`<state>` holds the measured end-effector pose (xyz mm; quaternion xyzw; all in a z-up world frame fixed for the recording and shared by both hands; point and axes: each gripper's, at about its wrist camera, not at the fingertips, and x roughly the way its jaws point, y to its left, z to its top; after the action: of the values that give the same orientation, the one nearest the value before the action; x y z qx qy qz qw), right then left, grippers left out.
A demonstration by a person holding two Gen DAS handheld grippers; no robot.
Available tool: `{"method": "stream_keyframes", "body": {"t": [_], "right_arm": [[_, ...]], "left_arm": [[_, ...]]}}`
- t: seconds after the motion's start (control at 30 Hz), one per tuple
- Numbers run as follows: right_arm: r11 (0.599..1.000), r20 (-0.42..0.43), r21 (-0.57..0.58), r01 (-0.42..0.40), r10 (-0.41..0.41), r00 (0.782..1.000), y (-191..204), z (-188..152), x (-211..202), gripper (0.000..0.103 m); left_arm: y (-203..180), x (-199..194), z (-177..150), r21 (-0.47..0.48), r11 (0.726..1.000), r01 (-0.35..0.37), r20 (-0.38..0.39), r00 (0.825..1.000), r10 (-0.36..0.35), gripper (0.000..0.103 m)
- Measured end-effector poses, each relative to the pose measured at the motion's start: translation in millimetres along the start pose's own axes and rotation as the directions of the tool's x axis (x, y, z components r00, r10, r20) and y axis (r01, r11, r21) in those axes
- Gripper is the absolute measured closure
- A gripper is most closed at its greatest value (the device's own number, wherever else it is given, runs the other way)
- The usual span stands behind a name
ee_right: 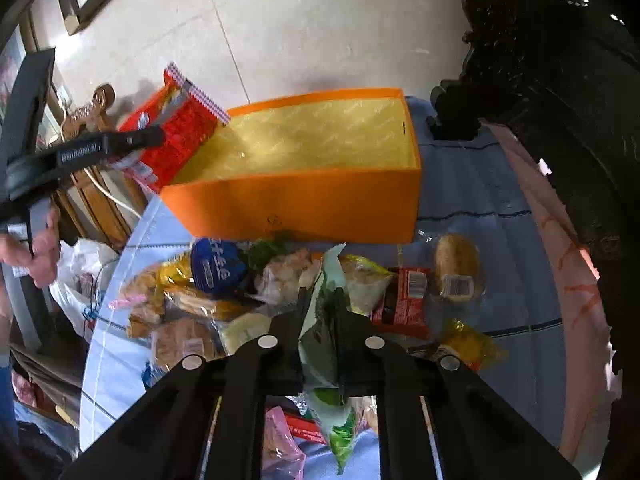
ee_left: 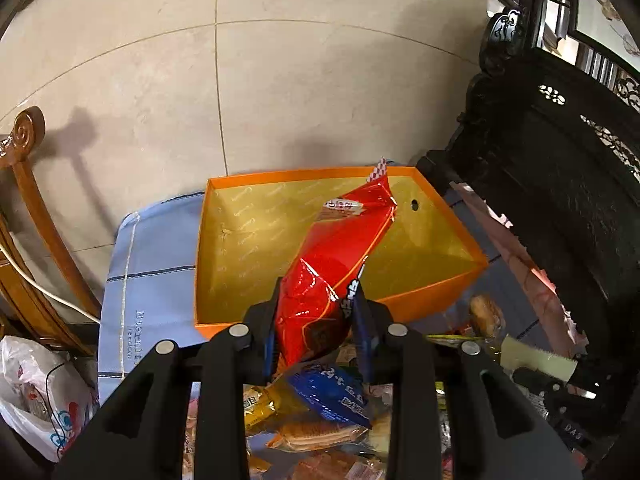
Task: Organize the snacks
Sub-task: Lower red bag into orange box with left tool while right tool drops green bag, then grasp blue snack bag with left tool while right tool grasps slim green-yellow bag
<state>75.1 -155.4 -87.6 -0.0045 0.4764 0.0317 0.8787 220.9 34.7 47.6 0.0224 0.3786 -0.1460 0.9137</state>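
red bag point(ee_left: 320, 276) between left fingers point(ee_left: 362, 304), over box point(ee_left: 248, 240)

Before you, the open box point(ee_left: 240, 240) sits on the cloth-covered table point(ee_left: 152, 264), at its far part; the floor point(ee_left: 280, 80) lies beyond it; the carved cabinet point(ee_left: 560, 200) stands to its right; a chair point(ee_left: 28, 184) stands off the table's left edge, a plastic bag point(ee_left: 36, 396) below it. Your left gripper point(ee_left: 316, 296) holds the large snack bag point(ee_left: 336, 256) above the box's near wall; the loose snacks point(ee_right: 224, 288) lie heaped on the table in front of the box; a wrapped bun point(ee_right: 456, 268) lies at the heap's right; your right gripper point(ee_right: 322, 300) holds a leafy packet point(ee_right: 320, 336) over the heap.
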Motion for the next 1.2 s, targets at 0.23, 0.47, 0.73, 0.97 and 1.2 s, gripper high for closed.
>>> {"method": "stream_keyframes", "body": {"t": [0.23, 0.47, 0.73, 0.97, 1.2], "right_arm": [[1.000, 0.064, 0.022, -0.018, 0.017, 0.998, -4.8, 20.3, -22.1, 0.097], [0.998, 0.233, -0.036, -0.042, 0.049, 0.971, 8.1, 117.3, -35.1, 0.097], [0.997, 0.177, -0.049, -0.067, 0.075, 0.981, 20.7, 203.9, 33.5, 0.097], [0.988, 0.213, -0.107, 0.114, -0.089, 0.973, 24.6, 200.0, 48.8, 0.004], [0.984, 0.131, -0.159, 0.081, -0.060, 0.990, 1.9, 139.3, 14.0, 0.004]], "left_arm": [[6.3, -7.2, 0.0, -0.020, 1.000, -0.004, 0.009, 1.000, 0.004, 0.074], [10.5, -0.6, 22.7, -0.067, 0.998, -0.020, 0.014, 1.000, 0.021, 0.074], [8.4, 35.3, 58.3, -0.050, 0.997, -0.066, 0.007, 0.998, 0.067, 0.074], [22.4, 50.1, 54.6, -0.033, 0.985, -0.169, -0.001, 0.986, 0.169, 0.004], [32.6, 26.2, 2.1, 0.000, 0.995, -0.099, -0.028, 0.995, 0.099, 0.004]]}}
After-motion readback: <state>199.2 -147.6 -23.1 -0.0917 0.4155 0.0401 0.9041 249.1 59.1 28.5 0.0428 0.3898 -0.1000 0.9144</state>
